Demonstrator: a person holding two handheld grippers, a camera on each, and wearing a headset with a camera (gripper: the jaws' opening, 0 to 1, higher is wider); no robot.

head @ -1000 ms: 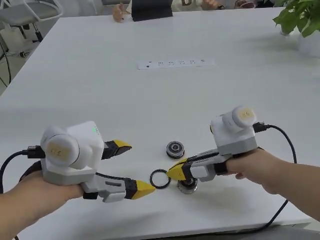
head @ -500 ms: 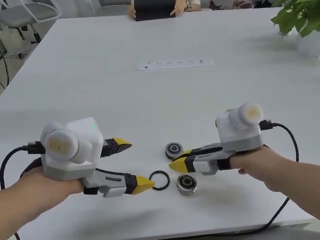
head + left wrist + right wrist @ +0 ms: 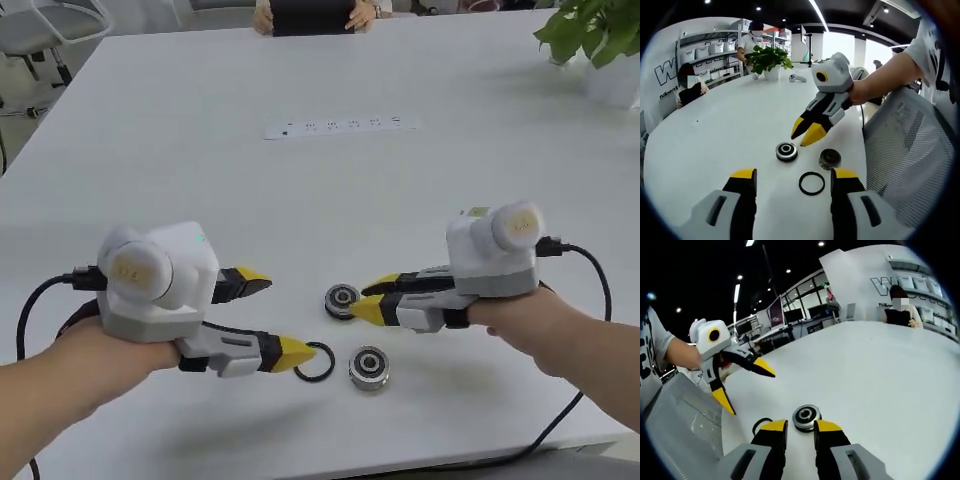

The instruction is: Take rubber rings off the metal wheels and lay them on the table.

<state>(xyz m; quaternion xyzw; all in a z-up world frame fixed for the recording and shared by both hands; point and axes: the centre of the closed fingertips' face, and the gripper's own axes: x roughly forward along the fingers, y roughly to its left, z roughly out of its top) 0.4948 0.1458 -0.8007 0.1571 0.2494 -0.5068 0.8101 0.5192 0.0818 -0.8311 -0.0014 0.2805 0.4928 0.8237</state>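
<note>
Right gripper view: my right gripper (image 3: 800, 429) is narrowly parted, empty, tips just short of the black-rimmed metal wheel (image 3: 806, 415). Risk: gap looks tighter than the wheel, so a push skids it across the white table (image 3: 865, 370). Loose black rubber ring (image 3: 811, 173) lies nearby — left gripper (image 3: 748, 389) gapes, empty.

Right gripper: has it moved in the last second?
Yes. The right gripper has moved off the near wheel and across to the far wheel, which its tips now point at.
</note>
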